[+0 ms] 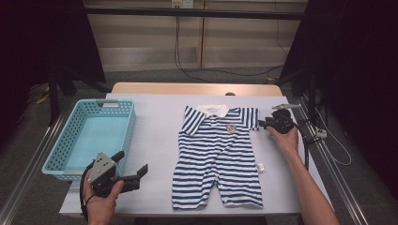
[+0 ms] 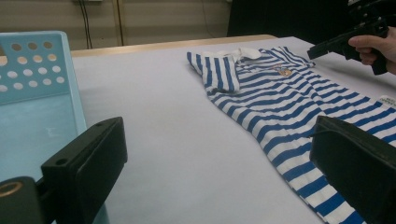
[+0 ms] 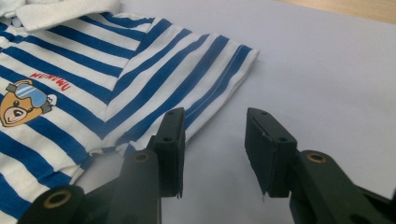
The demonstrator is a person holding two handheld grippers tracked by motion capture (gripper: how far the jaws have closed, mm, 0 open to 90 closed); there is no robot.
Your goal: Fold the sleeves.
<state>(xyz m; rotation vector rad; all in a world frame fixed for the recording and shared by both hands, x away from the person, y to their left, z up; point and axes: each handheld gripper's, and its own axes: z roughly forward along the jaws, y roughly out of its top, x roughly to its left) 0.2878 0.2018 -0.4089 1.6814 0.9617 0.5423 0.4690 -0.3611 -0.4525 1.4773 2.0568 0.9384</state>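
Your striped romper lies flat on the white table, collar toward the far edge and legs toward you, a little right of the middle. Its nearer sleeve, as your right gripper sees it, spreads out just ahead of the jaws. One jaw sits over the sleeve's hem edge, the other over bare table beside it; the jaws stand partly apart, and I cannot tell whether any cloth lies between them. In the high view that right gripper sits at the romper's right sleeve, just beside the cloth, with your right hand behind it.

Your left gripper hangs over the near left part of the table, well apart from the romper, which lies off to its right. Its jaws gape wide with nothing in them. The turquoise basket stands just to its left, near the table's left edge.
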